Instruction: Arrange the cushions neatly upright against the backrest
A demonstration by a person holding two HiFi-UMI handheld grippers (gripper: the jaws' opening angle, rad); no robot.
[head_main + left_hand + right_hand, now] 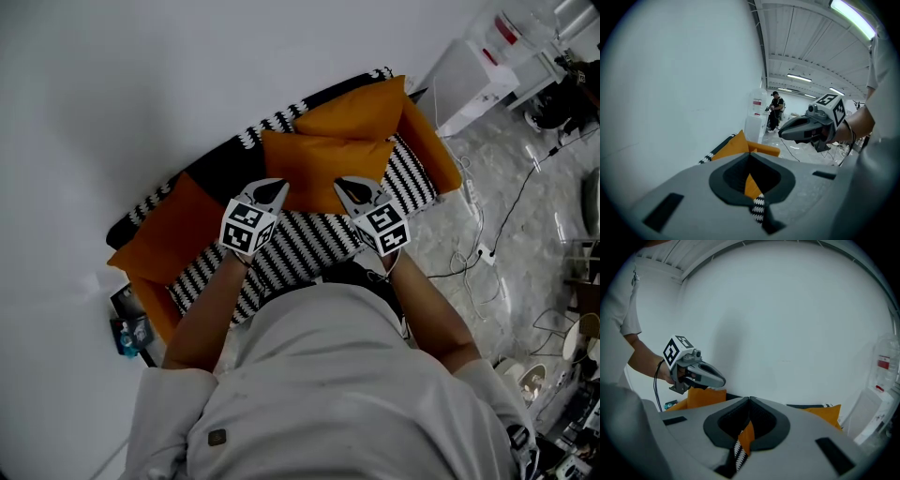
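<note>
Fingers of the left gripper and the right gripper are pressed together and hold nothing. Both hover over the seat, just short of the middle cushion.

With the fingers closed like this, a gripper can only nudge, and a nudge low on a soft pad would likely fold it or slide it along the seat rather than stand it up. The middle cushion overlaps the right cushion behind it, so shifting one could drag or tip the other. A pinch on too little fabric may slip off, since the covers look smooth and taut.

The seat wears a knitted-looking throw in black-and-white zigzag, probably ridged and loose enough to bunch under a pushed cushion. All three cushions are orange, square and plump, with pointed corners. The left cushion slouches into its corner. The middle one leans back and sits skewed, while the right one is wedged into the far corner. The backrest is low and dark with the zigzag trim along its top, and it stands against a plain pale wall.
</note>
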